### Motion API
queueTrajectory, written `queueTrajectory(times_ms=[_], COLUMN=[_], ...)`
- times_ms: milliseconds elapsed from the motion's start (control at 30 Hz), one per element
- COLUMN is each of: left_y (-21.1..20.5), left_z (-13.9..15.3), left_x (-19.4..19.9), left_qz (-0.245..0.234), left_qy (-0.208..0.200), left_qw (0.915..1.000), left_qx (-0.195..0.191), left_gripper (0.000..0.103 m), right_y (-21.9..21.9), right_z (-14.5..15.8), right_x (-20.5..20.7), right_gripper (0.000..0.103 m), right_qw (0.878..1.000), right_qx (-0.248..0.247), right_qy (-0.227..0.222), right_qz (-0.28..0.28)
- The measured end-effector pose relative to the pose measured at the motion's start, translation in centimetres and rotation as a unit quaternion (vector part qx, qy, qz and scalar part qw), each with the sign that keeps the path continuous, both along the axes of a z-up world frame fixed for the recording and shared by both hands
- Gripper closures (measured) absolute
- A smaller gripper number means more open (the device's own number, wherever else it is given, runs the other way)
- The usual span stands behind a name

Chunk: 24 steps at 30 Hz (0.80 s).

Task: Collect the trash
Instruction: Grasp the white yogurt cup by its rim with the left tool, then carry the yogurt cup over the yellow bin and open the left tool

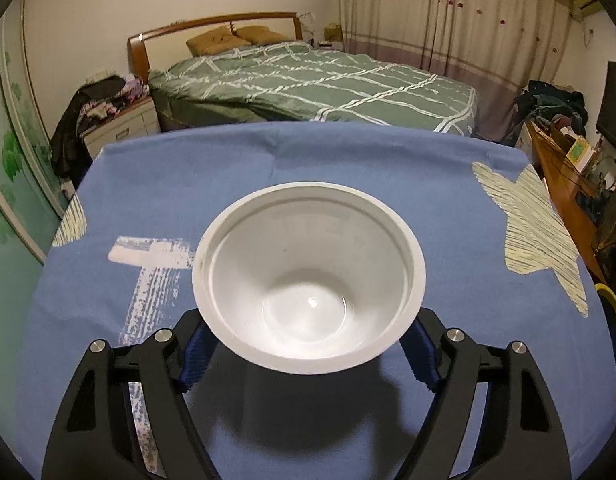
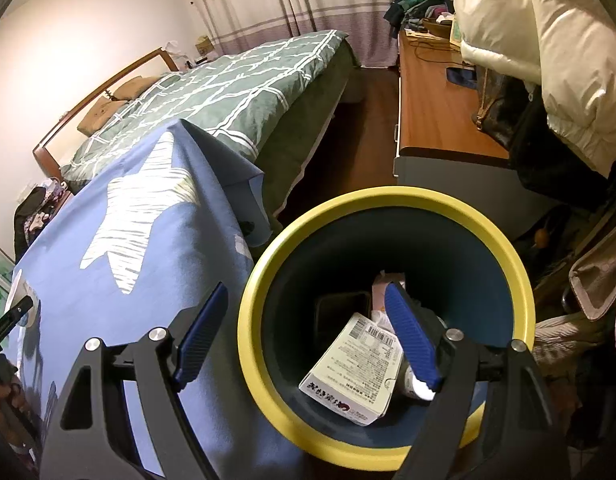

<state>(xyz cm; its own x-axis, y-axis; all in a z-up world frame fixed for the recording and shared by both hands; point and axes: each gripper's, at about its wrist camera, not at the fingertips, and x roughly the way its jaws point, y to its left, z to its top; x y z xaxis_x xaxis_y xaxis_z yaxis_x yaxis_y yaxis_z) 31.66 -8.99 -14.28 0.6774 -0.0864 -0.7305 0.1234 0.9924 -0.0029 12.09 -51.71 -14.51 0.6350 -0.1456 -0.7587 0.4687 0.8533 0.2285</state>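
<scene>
A white plastic bowl [image 1: 308, 236] stands upright and empty on the blue tablecloth [image 1: 348, 160]. My left gripper [image 1: 308, 320] straddles it, and its blue pads [image 1: 193, 354] lie against the bowl's sides just under the rim. In the right wrist view, my right gripper [image 2: 306, 290] hangs open over a yellow-rimmed, dark blue bin [image 2: 259, 280] beside the table, with nothing between its fingers. A white printed carton [image 2: 360, 364] and other scraps lie inside the bin. The bin's yellow rim [image 1: 612, 308] also shows at the right edge of the left wrist view.
Beyond the table stands a bed [image 1: 316, 84] with a green checked cover. A wooden desk [image 2: 436, 112] with bags and a cream padded coat [image 2: 548, 40] is to the right of the bin. The tablecloth's corner [image 2: 235, 176] hangs down beside the bin.
</scene>
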Motion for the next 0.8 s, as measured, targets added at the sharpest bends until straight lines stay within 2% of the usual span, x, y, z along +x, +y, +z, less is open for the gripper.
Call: queueTrajectory(times_ms=[167, 367, 600, 800], left_y=[-1.2, -4.6, -11.5, -19.2], left_z=[1.4, 3.6, 5.9, 6.5], left_x=[-1.6, -4.5, -8.4, -11.3], left_qz=[-0.021, -0.075, -0.157, -0.235], left_qy=[-0.016, -0.027, -0.038, -0.03], left_qw=[0.9996, 0.9969, 0.9865, 0.9711], left_qx=[0.004, -0.004, -0.023, -0.029], left_gripper=[0.025, 0.025, 0.025, 0.025], right_y=[0.1, -0.1, -1.1, -2.9], right_z=[0.4, 1.0, 1.4, 1.5], right_x=[-1.1, -3.0, -5.9, -9.0], right_gripper=[0.027, 0.027, 0.027, 0.027], right_qw=[1.0, 1.0, 0.999, 0.998], right_qx=[-0.002, -0.013, -0.035, -0.047], right_qy=[-0.007, -0.015, -0.015, -0.014], right_qz=[-0.002, -0.01, -0.027, -0.049])
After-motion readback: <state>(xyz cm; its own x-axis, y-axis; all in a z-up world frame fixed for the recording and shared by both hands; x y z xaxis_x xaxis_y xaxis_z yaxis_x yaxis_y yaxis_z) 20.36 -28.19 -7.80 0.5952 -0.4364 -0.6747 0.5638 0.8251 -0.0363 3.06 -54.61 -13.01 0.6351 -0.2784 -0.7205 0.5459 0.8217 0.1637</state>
